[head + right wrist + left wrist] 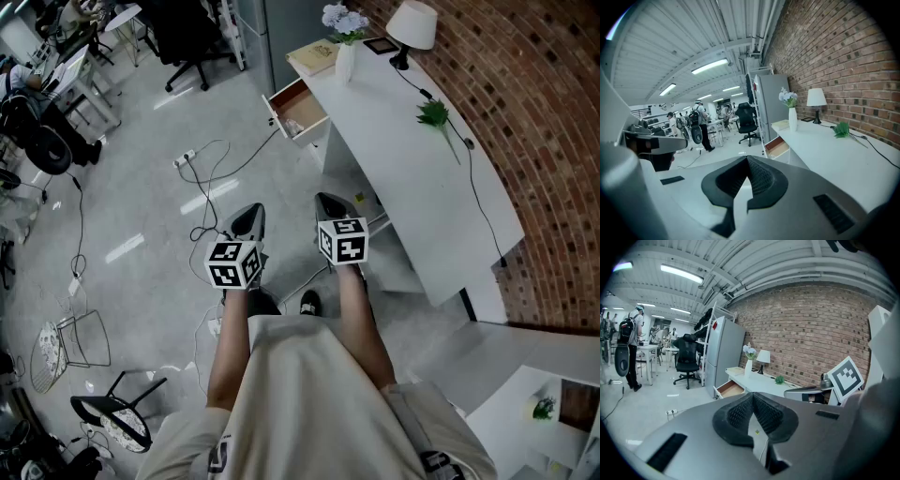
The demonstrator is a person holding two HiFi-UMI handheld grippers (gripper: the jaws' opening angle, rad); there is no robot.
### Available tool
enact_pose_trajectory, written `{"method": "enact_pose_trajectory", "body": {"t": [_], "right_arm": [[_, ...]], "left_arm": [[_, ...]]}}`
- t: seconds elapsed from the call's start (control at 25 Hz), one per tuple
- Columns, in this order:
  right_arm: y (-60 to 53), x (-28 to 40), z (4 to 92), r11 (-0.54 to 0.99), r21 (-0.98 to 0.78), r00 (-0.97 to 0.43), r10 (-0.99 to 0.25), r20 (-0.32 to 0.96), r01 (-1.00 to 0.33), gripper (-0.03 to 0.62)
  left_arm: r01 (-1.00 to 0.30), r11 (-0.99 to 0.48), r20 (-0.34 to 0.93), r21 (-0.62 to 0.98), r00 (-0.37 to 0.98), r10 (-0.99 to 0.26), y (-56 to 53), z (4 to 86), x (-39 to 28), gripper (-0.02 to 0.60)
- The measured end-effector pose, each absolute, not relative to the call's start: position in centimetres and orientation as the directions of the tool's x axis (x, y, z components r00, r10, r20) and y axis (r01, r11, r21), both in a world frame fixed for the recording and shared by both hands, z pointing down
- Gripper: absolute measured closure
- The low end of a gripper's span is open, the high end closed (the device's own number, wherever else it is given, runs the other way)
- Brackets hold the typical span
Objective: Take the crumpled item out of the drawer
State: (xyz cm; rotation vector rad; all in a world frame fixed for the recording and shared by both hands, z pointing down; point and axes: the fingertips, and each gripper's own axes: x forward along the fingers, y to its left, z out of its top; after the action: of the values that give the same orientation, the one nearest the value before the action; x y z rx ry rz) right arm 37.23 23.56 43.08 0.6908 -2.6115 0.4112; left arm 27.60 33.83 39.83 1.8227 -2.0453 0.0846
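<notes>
Grey office floor (141, 216), brick wall (525, 84) and a long white desk (422, 178) set against it. A person stands beside the desk, well apart from the open wood-lined drawer (302, 105) at its far end. The crumpled item can't be picked out inside the drawer from here. L gripper (251, 214) and R gripper (326, 202) are held out side by side, tilted slightly down. Both have jaws pressed together w/ nothing between them. On the desktop: lamp (411, 26), book (314, 58), vase of flowers (345, 58), green sprig (434, 114).
</notes>
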Motion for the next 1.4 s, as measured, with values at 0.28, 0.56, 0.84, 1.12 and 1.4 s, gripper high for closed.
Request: {"method": "enact_pose_trajectory", "body": {"t": [0.28, 0.56, 0.84, 1.12, 1.4], "right_arm": [[22.5, 37.3, 42.8, 0.828, -0.194, -0.798, -0.403, 0.449, -0.527, 0.569], [21.7, 36.7, 41.8, 0.837, -0.220, -0.833, -0.396, 0.387, -0.500, 0.569], [22.1, 35.1, 43.6, 0.864, -0.269, -0.861, -0.294, 0.414, -0.425, 0.569], [19.9, 29.8, 43.7, 0.862, -0.306, -0.875, -0.268, 0.403, -0.405, 0.569], [16.4, 24.8, 46.6, 0.799, -0.360, -0.839, -0.302, 0.452, -0.481, 0.569]], "left_arm": [[-0.963, 0.161, 0.321, 0.215, -0.086, -0.943, 33.0, 39.3, 26.7, 0.566], [-0.953, 0.199, 0.322, 0.230, -0.119, -0.939, 33.5, 39.0, 24.6, 0.566], [-0.937, 0.278, 0.339, 0.209, -0.198, -0.920, 36.1, 39.6, 21.0, 0.566], [-0.945, 0.274, 0.345, 0.177, -0.201, -0.917, 34.3, 39.2, 15.7, 0.566], [-0.952, 0.195, 0.314, 0.236, -0.116, -0.942, 27.2, 39.6, 8.0, 0.566]]}}
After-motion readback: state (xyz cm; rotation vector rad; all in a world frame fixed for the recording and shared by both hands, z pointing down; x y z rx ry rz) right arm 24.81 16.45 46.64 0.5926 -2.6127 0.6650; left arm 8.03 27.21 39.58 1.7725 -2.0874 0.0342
